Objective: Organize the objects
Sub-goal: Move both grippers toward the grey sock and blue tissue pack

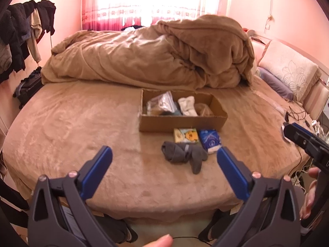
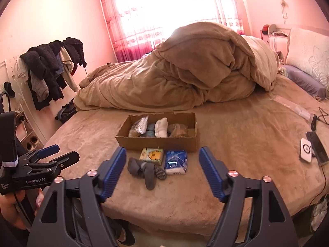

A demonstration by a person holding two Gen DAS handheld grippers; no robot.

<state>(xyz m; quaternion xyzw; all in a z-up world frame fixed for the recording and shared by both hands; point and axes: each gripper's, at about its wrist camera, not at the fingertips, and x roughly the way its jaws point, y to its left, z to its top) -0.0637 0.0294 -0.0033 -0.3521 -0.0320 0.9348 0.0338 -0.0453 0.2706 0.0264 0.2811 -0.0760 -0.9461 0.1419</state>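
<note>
Left gripper: jaws wide apart, holding nothing.
Right gripper: also spread wide, empty.
Grey socks: loose on the bed, nearest the grippers.
Tissue packs: just beside the socks, before the cardboard box.
Risk: the limp socks could come apart or drag the soft blanket when pinched.
Unclear: the box's lower contents; blurred.

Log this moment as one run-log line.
left tongs: open, empty | right tongs: open, empty | grey socks, two tissue packs on bed | cardboard box: partly filled
</note>
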